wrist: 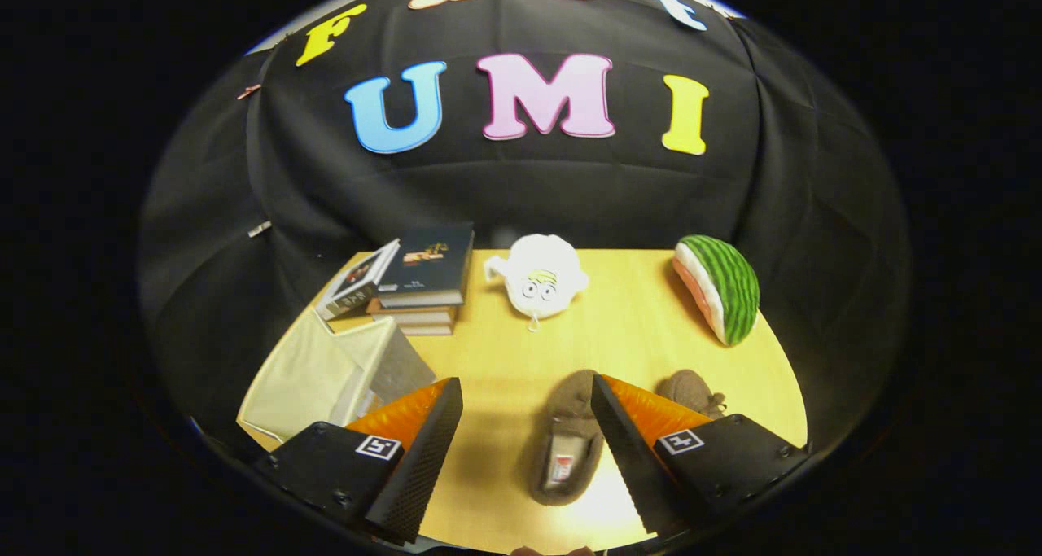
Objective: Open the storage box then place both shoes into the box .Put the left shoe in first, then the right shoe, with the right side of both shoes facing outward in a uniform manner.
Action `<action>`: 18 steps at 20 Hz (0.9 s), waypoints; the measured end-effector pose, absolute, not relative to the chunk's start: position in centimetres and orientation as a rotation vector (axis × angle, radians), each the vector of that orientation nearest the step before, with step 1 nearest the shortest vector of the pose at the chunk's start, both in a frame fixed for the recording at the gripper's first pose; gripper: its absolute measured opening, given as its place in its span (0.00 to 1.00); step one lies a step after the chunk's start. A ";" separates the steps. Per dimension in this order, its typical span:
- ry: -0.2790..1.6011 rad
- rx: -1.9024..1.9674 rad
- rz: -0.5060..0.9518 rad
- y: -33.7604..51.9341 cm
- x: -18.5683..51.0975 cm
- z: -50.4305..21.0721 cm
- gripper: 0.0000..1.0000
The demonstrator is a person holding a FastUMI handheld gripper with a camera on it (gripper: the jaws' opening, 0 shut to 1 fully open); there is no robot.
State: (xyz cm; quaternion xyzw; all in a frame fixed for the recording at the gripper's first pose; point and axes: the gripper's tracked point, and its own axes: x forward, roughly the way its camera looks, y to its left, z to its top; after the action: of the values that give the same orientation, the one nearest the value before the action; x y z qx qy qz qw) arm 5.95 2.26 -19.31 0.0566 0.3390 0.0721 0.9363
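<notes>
The jaws of the gripper (527, 442) stand wide open and empty above one brown slipper (566, 446); the fabric storage box (326, 373) at ten o'clock seems already open, ready to receive.

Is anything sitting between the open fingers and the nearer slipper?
Nothing visible does. The hand-held gripper is open, and the brown slipper already lies on the wooden table between its fingers, against the right one.
</notes>
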 end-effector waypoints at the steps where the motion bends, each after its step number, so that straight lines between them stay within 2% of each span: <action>1: 0.708 0.105 0.136 1.4 5.7 -20.4 0.98; 12: 0.936 0.007 0.142 -4.1 4.2 -33.4 0.98; 18: 1.010 0.145 0.100 -4.2 6.2 -38.1 0.99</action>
State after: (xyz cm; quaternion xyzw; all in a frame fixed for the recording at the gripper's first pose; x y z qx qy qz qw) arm 6.16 -4.19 -38.15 0.0694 0.4830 0.0478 0.8715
